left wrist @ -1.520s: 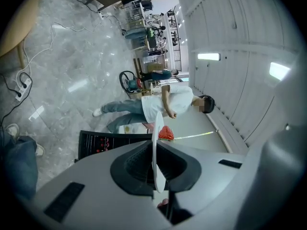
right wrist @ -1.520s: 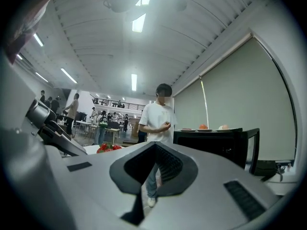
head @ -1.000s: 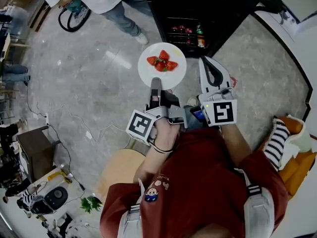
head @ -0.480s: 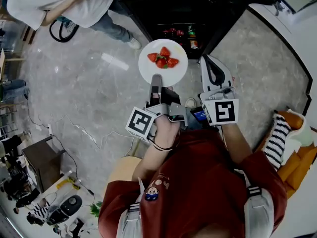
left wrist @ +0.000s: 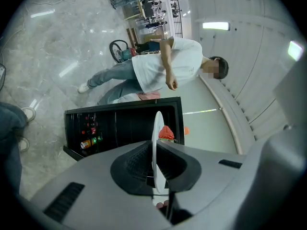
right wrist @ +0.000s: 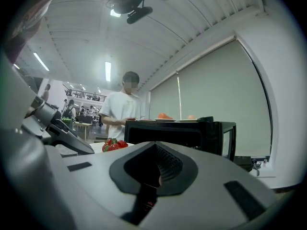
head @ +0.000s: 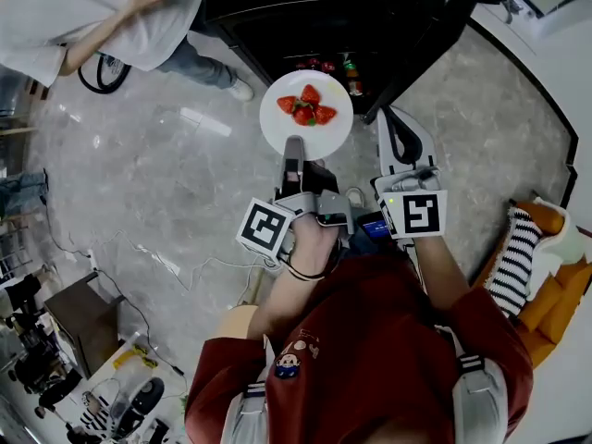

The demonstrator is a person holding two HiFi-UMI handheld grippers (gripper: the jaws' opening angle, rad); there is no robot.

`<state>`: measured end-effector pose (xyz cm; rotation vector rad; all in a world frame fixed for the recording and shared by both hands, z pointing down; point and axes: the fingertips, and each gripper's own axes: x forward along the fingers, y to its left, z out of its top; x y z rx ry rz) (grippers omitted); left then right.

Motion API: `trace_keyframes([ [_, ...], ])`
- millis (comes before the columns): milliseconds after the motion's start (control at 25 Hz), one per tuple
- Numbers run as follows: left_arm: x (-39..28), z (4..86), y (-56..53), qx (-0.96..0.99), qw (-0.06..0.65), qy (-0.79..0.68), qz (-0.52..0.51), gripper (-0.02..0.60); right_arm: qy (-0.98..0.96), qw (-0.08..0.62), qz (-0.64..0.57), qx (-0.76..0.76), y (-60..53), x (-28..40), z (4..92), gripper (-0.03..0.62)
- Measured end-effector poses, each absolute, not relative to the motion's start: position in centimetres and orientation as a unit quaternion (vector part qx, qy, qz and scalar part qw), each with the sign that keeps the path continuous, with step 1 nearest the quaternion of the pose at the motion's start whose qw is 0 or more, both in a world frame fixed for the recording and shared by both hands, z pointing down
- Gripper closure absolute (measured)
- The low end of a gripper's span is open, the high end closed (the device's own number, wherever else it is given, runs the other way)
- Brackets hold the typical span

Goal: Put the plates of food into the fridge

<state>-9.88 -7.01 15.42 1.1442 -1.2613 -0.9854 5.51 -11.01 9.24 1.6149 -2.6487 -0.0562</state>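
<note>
The left gripper's [head: 293,148] jaws are nearly together, clamped on the near rim of a white plate [head: 281,126]; in the left gripper view [left wrist: 157,174] the plate [left wrist: 157,128] shows edge-on between the ribbed pads. A small heap of strawberries [head: 307,106] sits at the plate's middle. The plate is held out in front of the person, above the grey marble floor [head: 157,183] and just before the open front of the black fridge [head: 305,21], where cans and bottles [head: 349,70] stand low down.

The right gripper [head: 388,115] is just beside the plate, apart from it. Its own view [right wrist: 156,164] shows its jaws closed together with nothing between them, and the fridge [right wrist: 192,133] ahead.

A person in a white shirt [head: 102,17] stands next to the fridge.
</note>
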Motion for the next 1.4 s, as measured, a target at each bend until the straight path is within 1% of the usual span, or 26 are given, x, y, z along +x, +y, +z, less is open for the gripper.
trace_keyframes([
  [120,-11.8,16.3,-9.5,0.494,0.563,-0.526,-0.403,0.558,-0.844,0.035,-0.019,0.534,-13.0,3.6,10.3,0.591],
  [320,-13.6,17.0,-12.5,0.508,0.579,-0.507,-0.387,0.558,-0.828,0.030,-0.015,0.559,-15.0,1.7,10.2,0.590],
  [560,-13.1,16.3,-12.9,0.525,0.581,-0.496,-0.375,0.558,-0.815,0.025,-0.023,0.579,-14.9,2.6,9.6,0.591],
  [1000,-13.0,16.6,-13.2,0.539,0.586,-0.480,-0.367,0.558,-0.810,0.017,-0.026,0.586,-15.0,1.8,9.8,0.590],
  [1400,-12.7,19.6,-12.5,0.526,0.580,-0.492,-0.380,0.558,-0.823,0.019,-0.037,0.566,-14.7,2.0,13.2,0.590],
])
